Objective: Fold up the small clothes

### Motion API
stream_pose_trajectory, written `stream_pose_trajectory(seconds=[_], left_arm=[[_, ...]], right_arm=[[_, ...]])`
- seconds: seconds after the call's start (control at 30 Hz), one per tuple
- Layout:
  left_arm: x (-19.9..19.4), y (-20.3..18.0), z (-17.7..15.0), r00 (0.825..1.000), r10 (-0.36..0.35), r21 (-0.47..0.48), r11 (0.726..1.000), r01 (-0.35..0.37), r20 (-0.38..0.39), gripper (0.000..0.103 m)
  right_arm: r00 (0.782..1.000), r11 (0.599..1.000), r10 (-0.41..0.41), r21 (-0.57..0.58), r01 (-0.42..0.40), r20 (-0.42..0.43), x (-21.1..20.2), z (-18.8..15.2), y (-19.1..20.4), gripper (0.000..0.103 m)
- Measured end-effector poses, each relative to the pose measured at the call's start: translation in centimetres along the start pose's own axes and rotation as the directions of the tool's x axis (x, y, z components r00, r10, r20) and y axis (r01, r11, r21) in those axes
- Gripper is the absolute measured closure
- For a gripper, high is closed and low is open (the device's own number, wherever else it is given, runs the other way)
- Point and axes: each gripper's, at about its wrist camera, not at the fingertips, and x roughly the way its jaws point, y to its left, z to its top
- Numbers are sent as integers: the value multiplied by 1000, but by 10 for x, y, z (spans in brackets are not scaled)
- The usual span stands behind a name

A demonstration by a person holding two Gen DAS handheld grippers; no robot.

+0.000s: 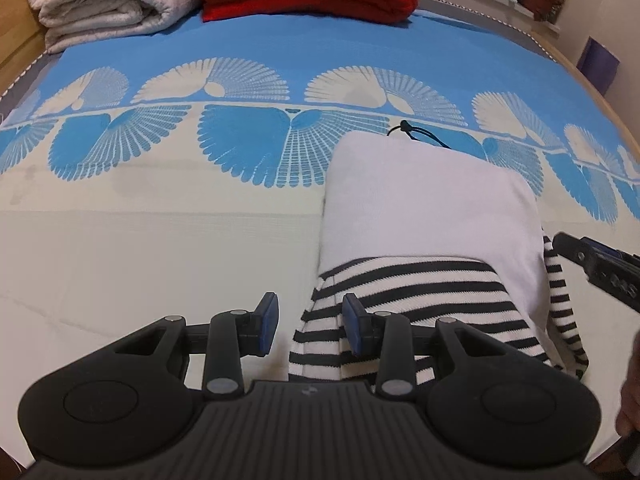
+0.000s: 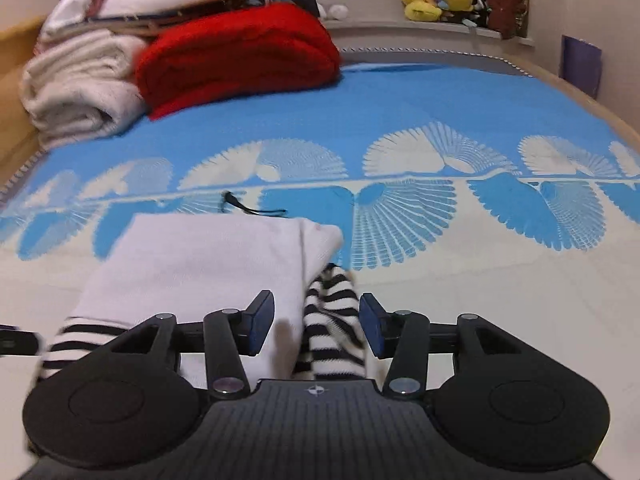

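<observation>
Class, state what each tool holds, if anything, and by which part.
Nothing is held. Left tool and right tool stand open over the striped garment, pads not pressing it.

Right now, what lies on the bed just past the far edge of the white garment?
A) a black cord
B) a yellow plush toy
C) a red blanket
A: a thin black cord lies on the blue-patterned bedspread just beyond the white garment.
</observation>
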Motion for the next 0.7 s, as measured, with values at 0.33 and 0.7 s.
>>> stream_pose_trajectory(seconds=[0.33,0.7], left_arm=[[2,-17,-6,1000,-11,31,999,12,-9,64],[0,5,-3,997,-73,-21,997,73,-3,64]], right_arm=[[949,985,13,-160,-67,-316,28,-40,6,61],[975,991,137,29,-134,-177,-18,-19,-33,103]])
